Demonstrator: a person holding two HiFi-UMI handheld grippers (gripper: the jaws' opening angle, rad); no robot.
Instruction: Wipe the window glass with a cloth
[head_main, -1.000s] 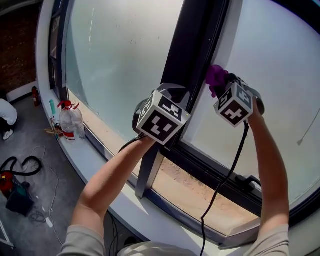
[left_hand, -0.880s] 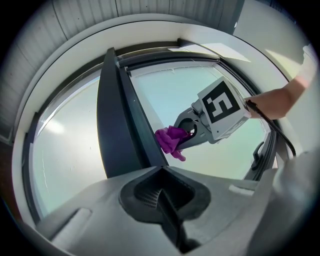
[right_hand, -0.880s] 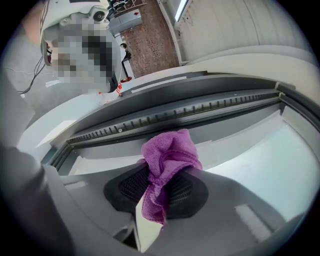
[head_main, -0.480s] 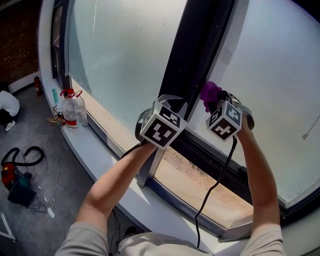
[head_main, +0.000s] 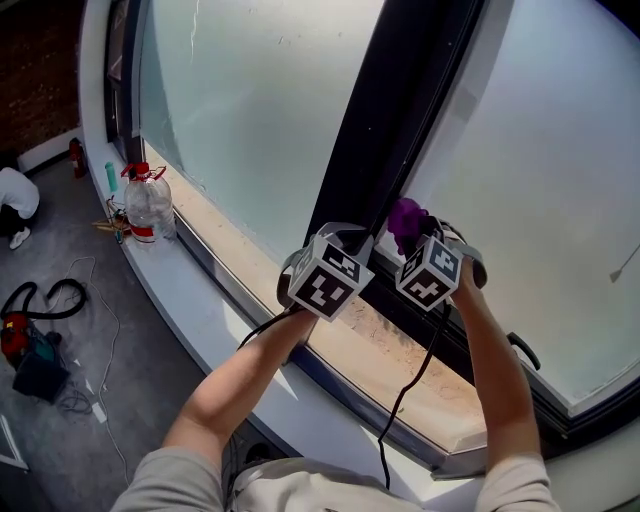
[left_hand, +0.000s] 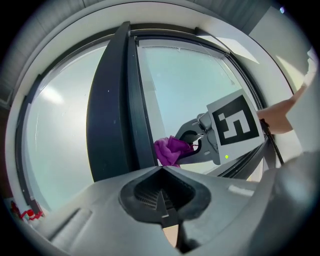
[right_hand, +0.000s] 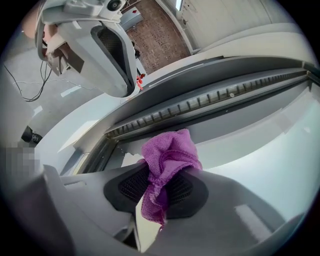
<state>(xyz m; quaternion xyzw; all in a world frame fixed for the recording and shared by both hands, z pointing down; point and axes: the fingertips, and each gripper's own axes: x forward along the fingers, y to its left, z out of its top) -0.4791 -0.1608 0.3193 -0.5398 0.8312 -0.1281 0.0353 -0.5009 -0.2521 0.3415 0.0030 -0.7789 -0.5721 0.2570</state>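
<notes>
At the foot of the right-hand pane, hard by the dark mullion (head_main: 400, 120): one purple cloth (head_main: 405, 218), bunched and clamped between the jaws of the right gripper (head_main: 415, 232). In the right gripper view a tail of it hangs down between the pads and the wad stands proud toward the window glass (head_main: 530, 180). Change noted: over the last second the right gripper has travelled down the pane, from mid-height beside the mullion to just above the bottom frame rail (right_hand: 210, 107), keeping to the same strip of glass. Reading: one downward wiping stroke, now near its end; whether the wad actually presses the glass cannot be told from these views. Second item, the left gripper (head_main: 348, 235): jaws together, nothing between them. It sits at 9 o'clock of the right gripper, in front of the mullion, and has sunk along with it, taking no part in the wiping. Surroundings: the sill (head_main: 400, 370), a sandy, dusty ledge at 6 o'clock of both grippers; the left-hand pane (head_main: 260, 110) at 10 o'clock, well away from the cloth; a plastic bottle (head_main: 150, 205) standing far off at 9 o'clock, well apart from the work. Task standing, as judged: the lower stretch of the strip nearest the mullion is covered. The wide spread of pane toward 2 o'clock is probably yet to be wiped, so the likely next need is to lift the cloth and shift it sideways for a fresh stroke.
</notes>
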